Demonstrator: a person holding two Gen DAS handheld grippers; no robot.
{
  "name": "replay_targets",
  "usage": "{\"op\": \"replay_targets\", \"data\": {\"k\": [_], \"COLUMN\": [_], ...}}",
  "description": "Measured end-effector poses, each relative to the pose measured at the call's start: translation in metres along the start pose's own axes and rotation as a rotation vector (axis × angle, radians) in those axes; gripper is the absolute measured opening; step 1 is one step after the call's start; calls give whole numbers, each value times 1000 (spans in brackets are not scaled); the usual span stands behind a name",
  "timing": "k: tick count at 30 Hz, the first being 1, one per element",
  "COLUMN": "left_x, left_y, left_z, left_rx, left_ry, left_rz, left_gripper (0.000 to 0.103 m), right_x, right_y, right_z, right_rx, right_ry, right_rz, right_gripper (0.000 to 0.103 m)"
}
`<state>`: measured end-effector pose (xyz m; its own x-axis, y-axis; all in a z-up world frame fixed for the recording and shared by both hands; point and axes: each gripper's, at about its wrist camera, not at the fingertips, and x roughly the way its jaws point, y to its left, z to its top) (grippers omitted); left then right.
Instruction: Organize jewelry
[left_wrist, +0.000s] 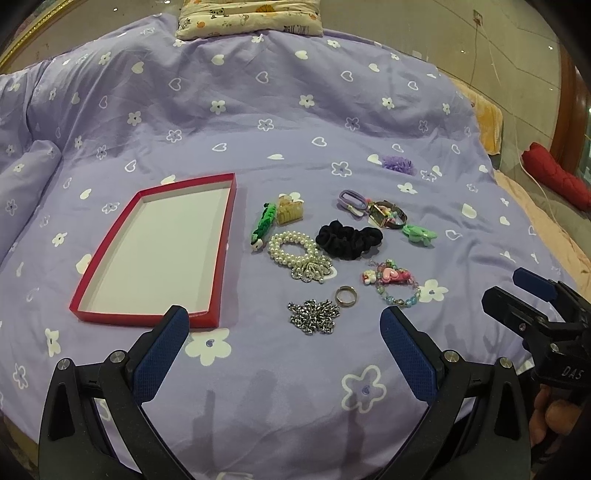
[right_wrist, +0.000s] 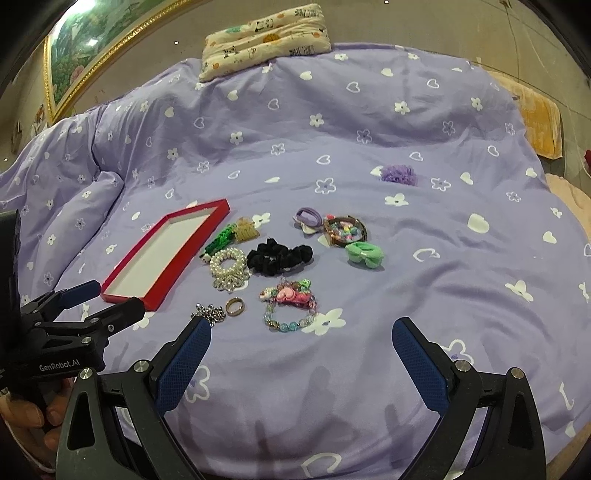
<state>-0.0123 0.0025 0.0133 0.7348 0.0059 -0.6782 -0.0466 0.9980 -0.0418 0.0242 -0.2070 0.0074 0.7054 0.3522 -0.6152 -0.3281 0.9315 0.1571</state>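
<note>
A shallow red box (left_wrist: 221, 243) with a white floor lies on the purple bedspread, left of the jewelry; it also shows in the right wrist view (right_wrist: 122, 295). Beside it lie a pearl bracelet (left_wrist: 291, 251), black scrunchie (left_wrist: 347, 238), silver chain (left_wrist: 314, 317), metal ring (left_wrist: 346, 296), colourful bead bracelet (left_wrist: 395, 284), green clip (left_wrist: 264, 225), yellow claw clip (left_wrist: 290, 210), watch (left_wrist: 388, 216), green bow (left_wrist: 419, 233) and purple hair tie (left_wrist: 352, 199). My left gripper (left_wrist: 284, 339) is open and empty, short of the chain. My right gripper (right_wrist: 301, 350) is open and empty, short of the bead bracelet (right_wrist: 291, 306).
A purple fabric flower (left_wrist: 397, 163) lies apart, farther back right. A patterned pillow (left_wrist: 251, 18) sits at the head of the bed. An orange towel (left_wrist: 489, 122) and a red cushion (left_wrist: 554, 177) lie off the right edge. The quilt bunches up at the left.
</note>
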Motion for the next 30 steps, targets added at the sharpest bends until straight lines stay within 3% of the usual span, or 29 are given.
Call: {"op": "replay_targets", "data": {"k": [30], "left_x": [-6], "left_y": [-6], "left_z": [-2], "left_rx": [9], "left_ry": [-28], "left_rz": [-2], "left_gripper": [103], "right_x": [-5], "right_y": [6], "right_z": [-1], "right_rx": [-17], "right_ry": [-30], "right_rz": [3], "right_gripper": [99]}}
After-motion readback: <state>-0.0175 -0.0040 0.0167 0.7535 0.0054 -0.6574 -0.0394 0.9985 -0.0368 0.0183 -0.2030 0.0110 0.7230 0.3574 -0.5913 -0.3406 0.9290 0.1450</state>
